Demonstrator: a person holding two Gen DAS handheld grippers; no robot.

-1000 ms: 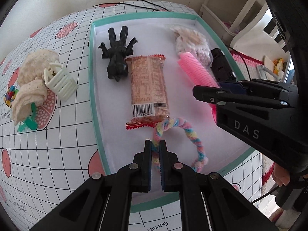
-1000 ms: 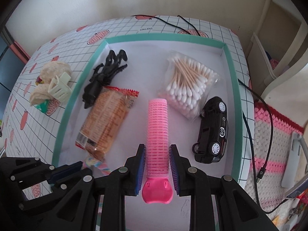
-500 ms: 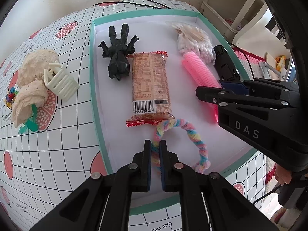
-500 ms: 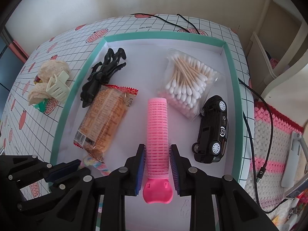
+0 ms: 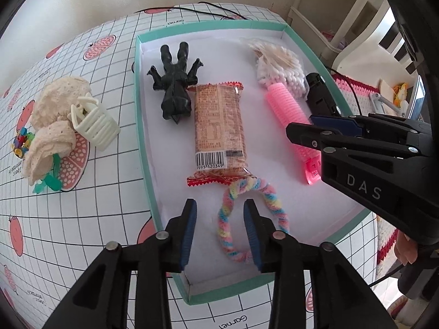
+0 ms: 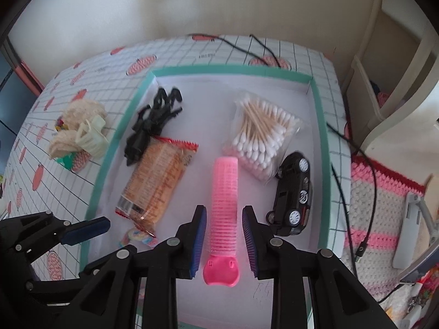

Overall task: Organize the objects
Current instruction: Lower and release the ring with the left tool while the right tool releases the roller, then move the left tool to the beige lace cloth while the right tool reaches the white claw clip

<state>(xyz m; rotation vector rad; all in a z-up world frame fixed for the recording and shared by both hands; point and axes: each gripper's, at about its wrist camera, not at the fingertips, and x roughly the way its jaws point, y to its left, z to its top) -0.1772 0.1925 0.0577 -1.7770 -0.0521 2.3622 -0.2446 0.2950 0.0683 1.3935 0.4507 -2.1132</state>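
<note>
On the left side of the checked tablecloth [image 5: 82, 219], outside the tray, some things wait: two pieces of cream lace cloth [image 5: 52, 126], a cream hair claw [image 5: 94, 126] that leans on them, and some small coloured beads [image 5: 22, 142] just beside.

Inside the green tray [image 5: 142, 142], from left to right, lie a black toy figure [image 5: 174, 90], a snack packet [image 5: 218, 128], a pink hair roller [image 6: 223, 205], a bag of cotton swabs [image 6: 260, 137] and a black toy car [image 6: 295, 194].

What has changed is at the near end of the tray. Half a second ago the left gripper [image 5: 219, 219] was closed on the pastel hair tie [image 5: 247, 219]; now its jaws are opening and stand clear on both sides of the tie, which lies flat on the tray floor and touches the red end of the snack packet. The right gripper [image 6: 223, 235] was clamped on the pink roller; its jaws are also opening, only a little, and a thin gap shows on each side of the roller, which rests on the tray floor.

I judge that both things are now delivered into the tray, and the things on the cloth are what remains.
</note>
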